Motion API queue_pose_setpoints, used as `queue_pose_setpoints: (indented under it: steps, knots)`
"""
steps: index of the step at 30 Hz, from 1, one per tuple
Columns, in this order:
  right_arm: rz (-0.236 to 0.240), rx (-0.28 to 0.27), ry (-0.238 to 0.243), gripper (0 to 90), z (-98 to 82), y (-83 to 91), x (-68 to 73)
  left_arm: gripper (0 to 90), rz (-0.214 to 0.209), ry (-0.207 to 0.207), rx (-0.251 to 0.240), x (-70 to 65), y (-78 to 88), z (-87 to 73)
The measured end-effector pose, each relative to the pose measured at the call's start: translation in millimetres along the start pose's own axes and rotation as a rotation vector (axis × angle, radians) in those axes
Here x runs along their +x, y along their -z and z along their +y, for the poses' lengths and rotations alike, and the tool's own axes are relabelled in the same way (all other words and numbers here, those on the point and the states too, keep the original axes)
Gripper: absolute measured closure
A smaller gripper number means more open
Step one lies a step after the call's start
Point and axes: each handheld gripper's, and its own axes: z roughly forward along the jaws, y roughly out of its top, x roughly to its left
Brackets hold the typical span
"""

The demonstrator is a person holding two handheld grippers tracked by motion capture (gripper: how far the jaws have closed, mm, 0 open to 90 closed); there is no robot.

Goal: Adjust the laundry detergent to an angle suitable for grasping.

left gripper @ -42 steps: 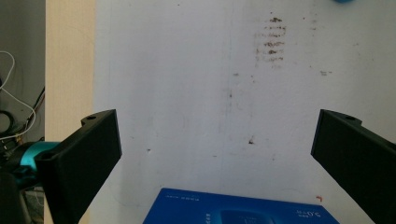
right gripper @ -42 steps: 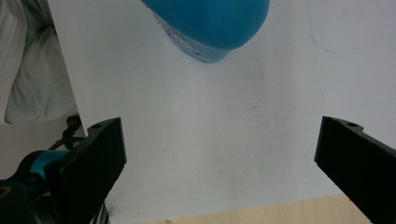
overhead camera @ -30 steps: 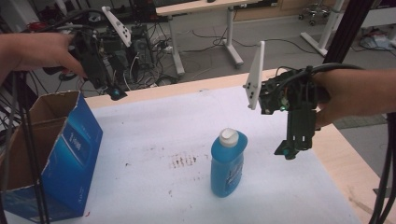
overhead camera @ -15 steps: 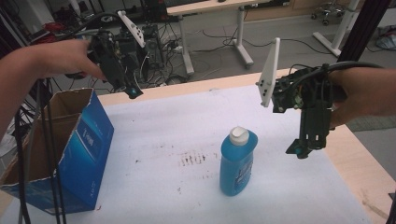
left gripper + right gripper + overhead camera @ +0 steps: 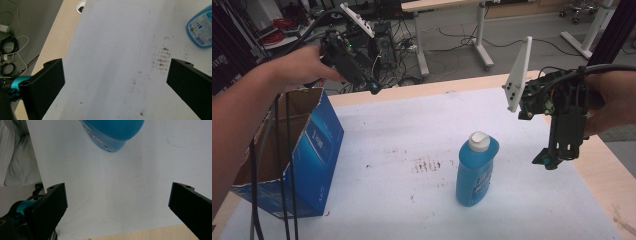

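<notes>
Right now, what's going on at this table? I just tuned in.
A person holds a gripper in each hand above a white-covered table. Nothing is grasped: both sets of jaws stand wide apart. The right gripper hangs beside an upright blue bottle with a white cap, apart from it. The left gripper is raised near the far edge, above an open blue cardboard box. Brownish smudges mark the cover left of the bottle.
</notes>
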Motion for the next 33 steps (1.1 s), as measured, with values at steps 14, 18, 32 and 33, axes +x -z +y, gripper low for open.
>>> queue_pose_setpoints:
  steps: [14, 18, 32, 33]
  knots:
    - [-0.002, 0.004, 0.001, 1.4, -0.8, 0.4, 1.1, 1.6, 0.034, 0.121, -0.262, -8.5, -13.0, -22.6]
    - [-0.003, 0.002, 0.001, 1.4, -0.4, -0.2, 1.1, 1.7, 0.068, 0.167, -0.349, -12.1, -12.3, -27.7]
    - [-0.005, 0.004, 0.01, 1.4, 1.5, -1.9, 1.2, 1.7, 0.197, 0.253, -0.532, -25.9, -20.5, -38.0]
    - [-0.005, 0.004, 0.01, 1.4, 1.5, -1.9, 1.2, 1.6, 0.197, 0.253, -0.532, -25.9, -20.5, -38.0]
